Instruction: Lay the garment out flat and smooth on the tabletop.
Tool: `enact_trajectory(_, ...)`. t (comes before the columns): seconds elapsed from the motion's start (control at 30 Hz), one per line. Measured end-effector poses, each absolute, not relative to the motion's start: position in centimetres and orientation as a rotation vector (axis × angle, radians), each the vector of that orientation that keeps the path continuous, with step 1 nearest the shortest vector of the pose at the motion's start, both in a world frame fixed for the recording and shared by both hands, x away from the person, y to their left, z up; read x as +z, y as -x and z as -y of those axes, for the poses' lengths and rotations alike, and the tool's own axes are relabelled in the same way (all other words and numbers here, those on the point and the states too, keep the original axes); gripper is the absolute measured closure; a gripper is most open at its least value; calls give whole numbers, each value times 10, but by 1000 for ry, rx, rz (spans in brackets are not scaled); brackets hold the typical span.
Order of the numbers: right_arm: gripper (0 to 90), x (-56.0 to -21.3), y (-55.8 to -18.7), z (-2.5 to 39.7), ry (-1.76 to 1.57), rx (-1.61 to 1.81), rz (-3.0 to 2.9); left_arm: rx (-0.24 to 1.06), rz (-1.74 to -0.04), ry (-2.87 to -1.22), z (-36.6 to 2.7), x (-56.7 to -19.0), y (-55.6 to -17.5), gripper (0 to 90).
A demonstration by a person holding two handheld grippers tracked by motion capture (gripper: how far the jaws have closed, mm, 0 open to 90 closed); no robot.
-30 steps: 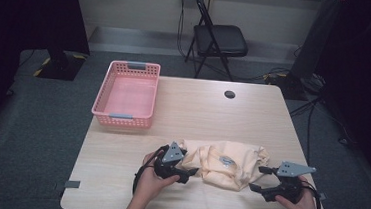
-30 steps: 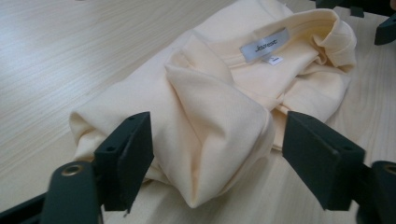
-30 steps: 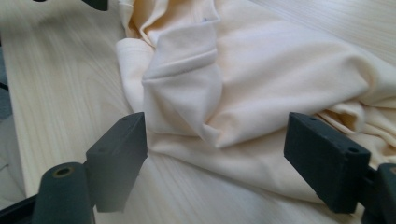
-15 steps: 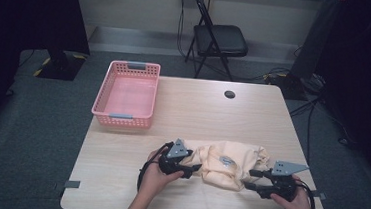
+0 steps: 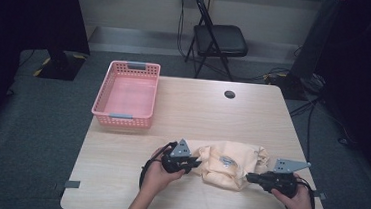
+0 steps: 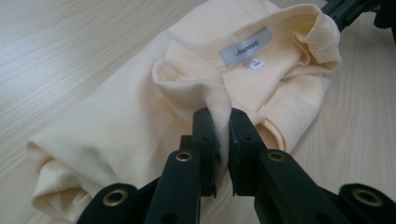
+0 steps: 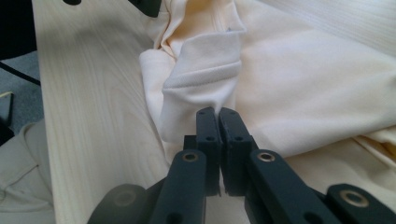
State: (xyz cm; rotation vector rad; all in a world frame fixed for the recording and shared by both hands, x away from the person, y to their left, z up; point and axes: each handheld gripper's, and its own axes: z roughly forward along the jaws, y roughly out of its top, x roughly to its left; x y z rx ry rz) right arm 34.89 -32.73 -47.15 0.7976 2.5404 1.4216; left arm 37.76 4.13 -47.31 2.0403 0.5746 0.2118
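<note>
A cream shirt (image 5: 231, 162) lies bunched near the front edge of the tabletop (image 5: 198, 105), right of its middle, with its white neck label (image 6: 247, 48) facing up. The left gripper (image 5: 195, 162) sits at the shirt's left end, its fingers (image 6: 205, 130) clenched on a raised fold of the fabric. The right gripper (image 5: 250, 178) sits at the shirt's right end by the front right corner, its fingers (image 7: 208, 126) pressed together on a cuff-like hem. A pink basket (image 5: 126, 96) stands well apart along the left edge, toward the back.
</note>
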Motion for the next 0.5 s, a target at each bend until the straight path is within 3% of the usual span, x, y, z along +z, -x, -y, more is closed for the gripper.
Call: enact_trajectory(0.5, 889, -441, -366, 332, -801, 1471, -2499, 267, -557, -1988, -44, -448, -385, 835)
